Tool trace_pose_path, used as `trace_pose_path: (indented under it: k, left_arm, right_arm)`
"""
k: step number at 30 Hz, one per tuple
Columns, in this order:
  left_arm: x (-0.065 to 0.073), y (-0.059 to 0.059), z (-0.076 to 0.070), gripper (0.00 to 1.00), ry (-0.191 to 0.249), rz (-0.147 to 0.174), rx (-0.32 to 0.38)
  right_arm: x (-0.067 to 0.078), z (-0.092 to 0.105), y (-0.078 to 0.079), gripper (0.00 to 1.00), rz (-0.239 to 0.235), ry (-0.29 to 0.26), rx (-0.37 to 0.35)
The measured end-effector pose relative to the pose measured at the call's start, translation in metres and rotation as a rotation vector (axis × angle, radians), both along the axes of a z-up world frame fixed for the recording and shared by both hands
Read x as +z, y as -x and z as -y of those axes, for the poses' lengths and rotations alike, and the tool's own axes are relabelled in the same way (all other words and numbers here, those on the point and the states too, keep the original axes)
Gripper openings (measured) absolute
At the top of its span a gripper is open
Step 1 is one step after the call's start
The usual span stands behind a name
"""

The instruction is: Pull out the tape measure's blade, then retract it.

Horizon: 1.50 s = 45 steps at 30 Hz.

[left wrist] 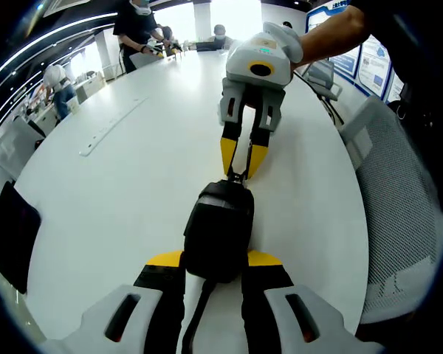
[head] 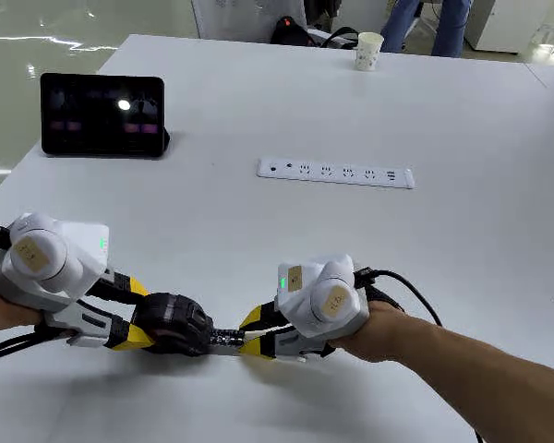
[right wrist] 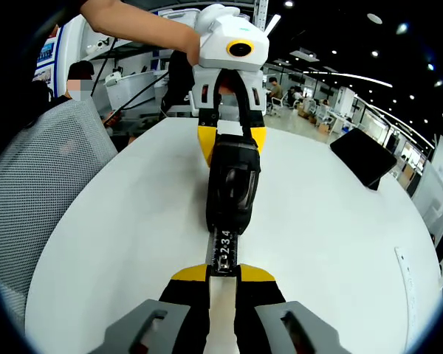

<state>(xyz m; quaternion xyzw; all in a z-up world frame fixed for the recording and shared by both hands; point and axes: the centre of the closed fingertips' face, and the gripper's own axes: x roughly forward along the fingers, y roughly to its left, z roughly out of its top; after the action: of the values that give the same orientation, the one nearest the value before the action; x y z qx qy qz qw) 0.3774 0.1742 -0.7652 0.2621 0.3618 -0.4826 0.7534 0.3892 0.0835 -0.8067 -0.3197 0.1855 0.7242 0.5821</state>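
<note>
Few marks of blade (right wrist: 223,254) drawn out, lying left to right across the near part of the table (head: 351,240). Tape measure (head: 173,323) clamped in the left gripper (head: 137,314), blade tip pinched tight in the right gripper (head: 251,332) just beside it. Open table rightward for pulling along that line; power strip (head: 335,172) and tablet (head: 102,114) well apart, on the far side.
</note>
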Motion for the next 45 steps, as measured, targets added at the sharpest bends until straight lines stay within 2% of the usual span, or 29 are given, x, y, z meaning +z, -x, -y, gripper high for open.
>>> trace_pose_path:
  k: [13, 27, 45]
  left_arm:
    - [-0.001, -0.001, 0.001, 0.23, 0.001, -0.007, 0.006]
    - [0.000, -0.001, 0.001, 0.23, -0.003, -0.012, 0.008]
    - [0.000, 0.000, 0.002, 0.23, -0.008, -0.019, 0.009]
  right_arm:
    - [0.001, 0.016, -0.004, 0.09, 0.012, 0.015, -0.005]
    - [0.010, 0.036, -0.002, 0.09, 0.022, 0.024, -0.017]
    - [0.008, 0.056, -0.006, 0.09, 0.030, 0.041, -0.041]
